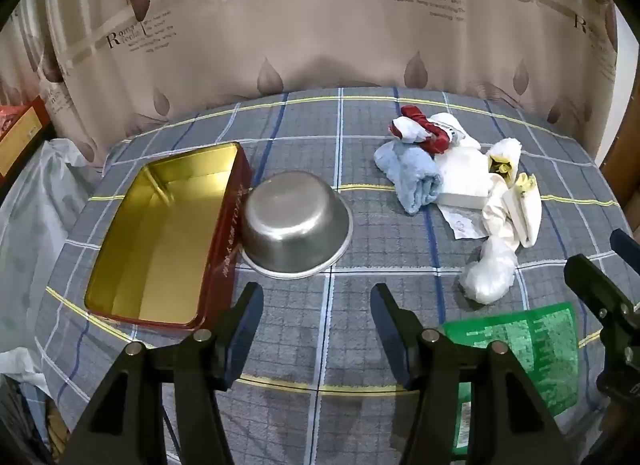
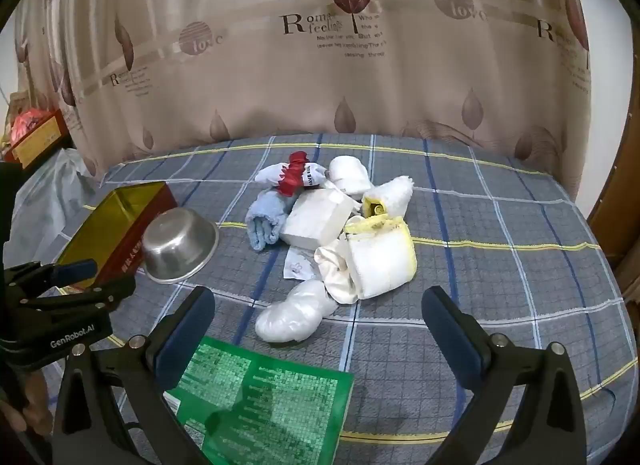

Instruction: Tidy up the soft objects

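Curtain (image 2: 280, 77) print reads "Romance feelings" and "love", the left gripper (image 1: 316, 301) body says "GenRobot.AI". Both it and the right gripper (image 2: 318, 307) are spread wide, nothing between them. Soft pile (image 2: 336, 221) sits mid-bed, right of the upturned steel bowl (image 1: 296, 221) touching the red tin (image 1: 168, 233). Green booklet (image 2: 264, 397) lies nearest; bare checked bedsheet (image 2: 500, 233) right of the pile

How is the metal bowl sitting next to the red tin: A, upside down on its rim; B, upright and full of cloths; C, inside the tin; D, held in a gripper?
A: the metal bowl rests rim-down on the bedspread, its base up, beside the red tin.
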`<state>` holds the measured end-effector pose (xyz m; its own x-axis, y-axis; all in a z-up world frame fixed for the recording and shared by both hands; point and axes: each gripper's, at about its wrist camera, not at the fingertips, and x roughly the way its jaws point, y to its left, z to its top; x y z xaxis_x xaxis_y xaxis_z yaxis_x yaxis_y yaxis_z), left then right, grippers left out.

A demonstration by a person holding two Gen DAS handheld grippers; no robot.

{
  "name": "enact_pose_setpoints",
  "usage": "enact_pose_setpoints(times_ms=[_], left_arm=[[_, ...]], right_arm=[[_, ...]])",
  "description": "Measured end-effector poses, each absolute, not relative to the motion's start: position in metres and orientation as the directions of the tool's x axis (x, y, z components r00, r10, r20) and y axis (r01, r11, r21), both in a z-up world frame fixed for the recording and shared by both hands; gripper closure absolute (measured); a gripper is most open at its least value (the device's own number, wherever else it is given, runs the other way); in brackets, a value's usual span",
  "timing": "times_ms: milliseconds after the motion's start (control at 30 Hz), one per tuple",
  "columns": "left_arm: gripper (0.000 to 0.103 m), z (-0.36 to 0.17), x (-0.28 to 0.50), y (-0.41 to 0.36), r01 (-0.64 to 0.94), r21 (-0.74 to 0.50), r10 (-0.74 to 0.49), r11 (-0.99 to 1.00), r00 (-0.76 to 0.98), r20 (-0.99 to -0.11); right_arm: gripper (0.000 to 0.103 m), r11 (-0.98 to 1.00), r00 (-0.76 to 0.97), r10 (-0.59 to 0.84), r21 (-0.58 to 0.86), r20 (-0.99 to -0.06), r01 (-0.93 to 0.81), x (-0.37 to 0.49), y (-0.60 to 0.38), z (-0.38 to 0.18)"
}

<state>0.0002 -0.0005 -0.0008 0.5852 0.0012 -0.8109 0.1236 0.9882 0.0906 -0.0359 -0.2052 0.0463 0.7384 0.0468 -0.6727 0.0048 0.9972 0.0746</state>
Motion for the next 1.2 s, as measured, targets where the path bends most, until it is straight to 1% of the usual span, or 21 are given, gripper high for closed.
enact_pose_setpoints(times_ms=[1200], left_arm=[[0.046,-0.0069,-0.0003,0.0049,0.111,0.106,0.024,0.988,0.571,-0.82]], right_arm=[[0.001,0.996,0.725,0.053,0.086,-0.687,0.009,-0.0352,-0.2046,0.0435]])
